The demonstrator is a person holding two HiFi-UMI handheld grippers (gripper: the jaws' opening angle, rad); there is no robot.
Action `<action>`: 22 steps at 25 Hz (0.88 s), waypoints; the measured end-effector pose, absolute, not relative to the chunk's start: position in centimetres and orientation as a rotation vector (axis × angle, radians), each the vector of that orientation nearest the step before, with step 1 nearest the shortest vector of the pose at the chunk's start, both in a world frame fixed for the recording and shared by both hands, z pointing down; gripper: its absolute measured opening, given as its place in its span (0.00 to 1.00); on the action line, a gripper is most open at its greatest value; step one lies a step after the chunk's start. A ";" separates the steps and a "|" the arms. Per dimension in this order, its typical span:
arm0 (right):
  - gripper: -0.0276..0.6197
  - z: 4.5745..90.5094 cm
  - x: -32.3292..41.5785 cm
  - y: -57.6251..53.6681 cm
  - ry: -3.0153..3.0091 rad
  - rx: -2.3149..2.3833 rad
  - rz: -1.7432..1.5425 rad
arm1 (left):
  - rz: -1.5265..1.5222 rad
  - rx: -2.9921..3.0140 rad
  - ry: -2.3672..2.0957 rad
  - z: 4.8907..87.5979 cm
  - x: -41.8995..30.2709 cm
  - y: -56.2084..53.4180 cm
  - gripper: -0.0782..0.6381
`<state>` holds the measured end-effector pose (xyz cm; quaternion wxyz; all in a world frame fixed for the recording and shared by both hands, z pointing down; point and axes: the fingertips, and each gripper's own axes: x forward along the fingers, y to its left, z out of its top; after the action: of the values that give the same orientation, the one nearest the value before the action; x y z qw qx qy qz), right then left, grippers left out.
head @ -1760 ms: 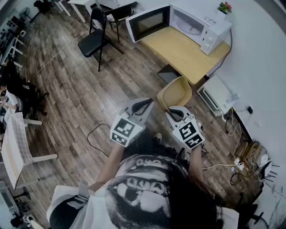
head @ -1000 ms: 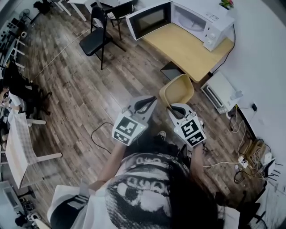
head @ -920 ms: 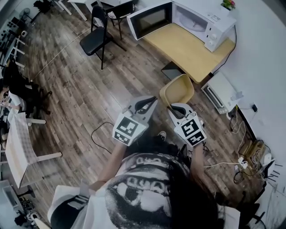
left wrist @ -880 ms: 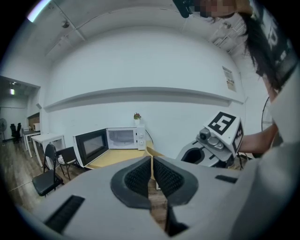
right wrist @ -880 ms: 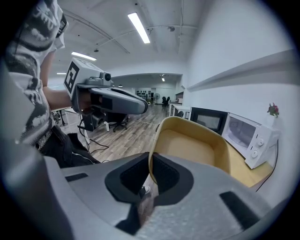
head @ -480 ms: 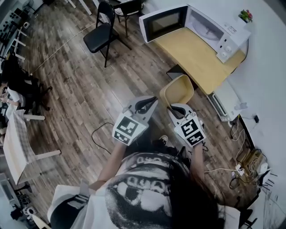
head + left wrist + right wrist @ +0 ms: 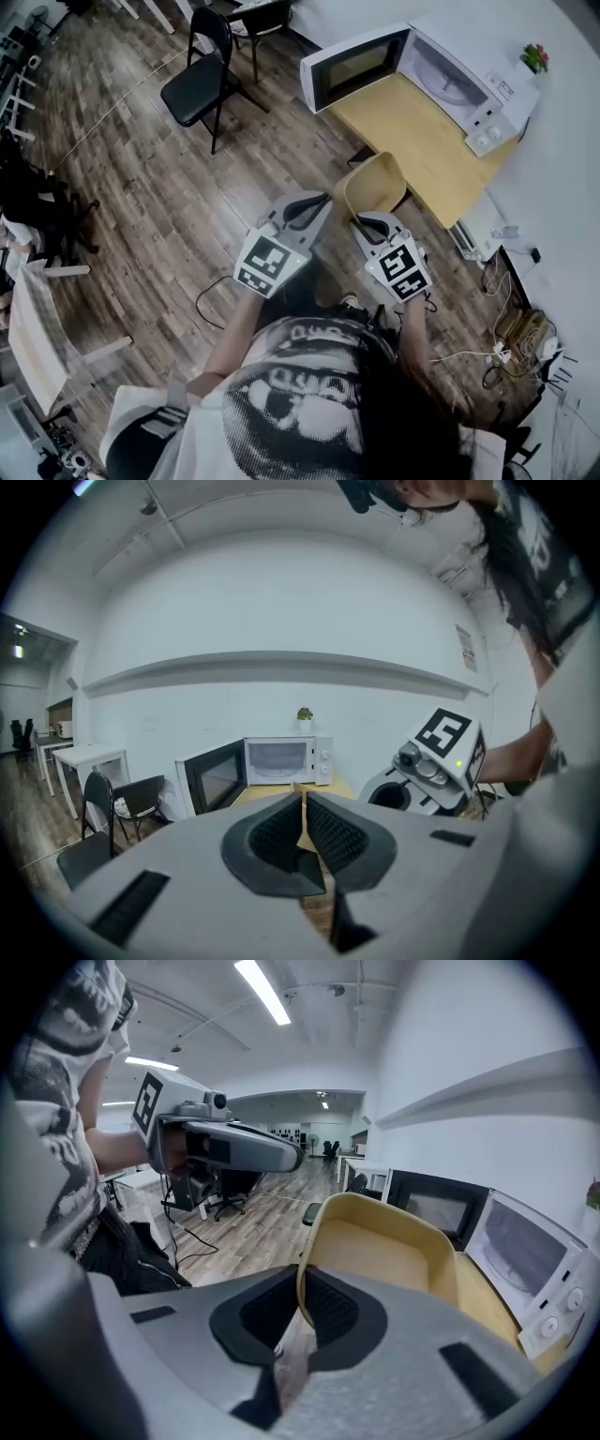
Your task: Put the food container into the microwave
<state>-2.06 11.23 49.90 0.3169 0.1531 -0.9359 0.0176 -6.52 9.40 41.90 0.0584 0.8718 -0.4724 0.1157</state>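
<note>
The right gripper [image 7: 362,220] pinched the tan food container [image 7: 373,186] by its rim; the left gripper [image 7: 315,201] was clenched, empty. The microwave [image 7: 448,77] stood open at the table's [image 7: 424,145] far edge.

Grey left gripper [image 7: 317,201] and right gripper [image 7: 362,220], printed T-shirt [image 7: 300,394].

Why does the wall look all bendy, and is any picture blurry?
Left gripper view: the wide lens bows the wall ledge into an arc and leaves black corners. Right gripper view: the ceiling light glares white, while the food container is sharp. Head view: the floor bulges outward, but nothing looks smeared.
</note>
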 end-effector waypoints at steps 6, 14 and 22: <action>0.09 50.3 -5.6 7.8 -2.429 0.436 0.069 | 0.354 2.663 -1.366 42.3 -9.8 5.6 0.13; 0.09 50.1 -9.4 3.8 -2.411 0.516 0.087 | 0.356 2.726 -1.286 42.0 -13.5 1.6 0.13; 0.09 50.7 -10.9 2.7 -2.372 0.607 0.135 | 0.367 2.764 -1.199 43.0 -15.6 -0.5 0.13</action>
<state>-10.87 2.73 50.73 0.3380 0.2331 -0.9104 0.0517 -15.58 -0.49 43.02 0.0531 0.9095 -0.3943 0.1207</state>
